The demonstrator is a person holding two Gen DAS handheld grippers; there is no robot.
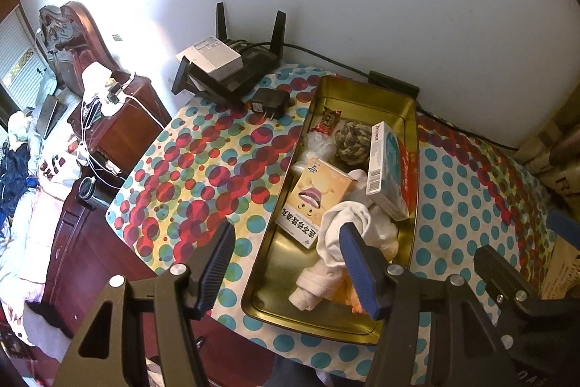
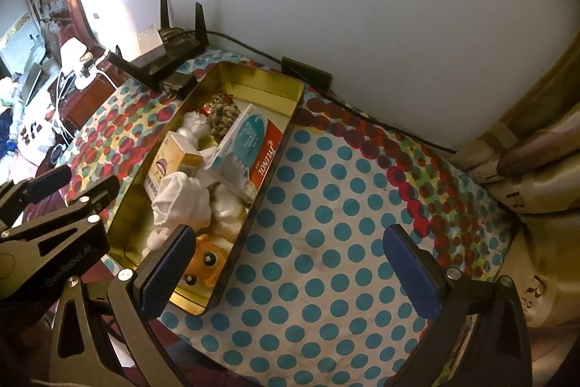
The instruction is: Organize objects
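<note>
A gold metal tin (image 1: 362, 89) (image 2: 261, 89) lies on the polka-dot tablecloth. It holds a Tylenol box (image 1: 389, 169) (image 2: 250, 147), a yellow medicine box (image 1: 319, 198) (image 2: 174, 158), a rope ball (image 1: 353, 142) (image 2: 223, 115), a candy wrapper (image 1: 328, 120), white socks (image 1: 344, 227) (image 2: 185, 198) and an orange toy (image 2: 204, 260). My left gripper (image 1: 290, 260) is open and empty, above the tin's near left edge. My right gripper (image 2: 293, 263) is open and empty, over the cloth right of the tin.
A black router (image 1: 232, 68) (image 2: 170, 49) with a white box on it and a black plug adapter (image 1: 270, 102) sit at the table's back left. A cable runs along the wall. A wooden nightstand (image 1: 123, 118) stands left. Beige curtain (image 2: 536, 151) hangs right.
</note>
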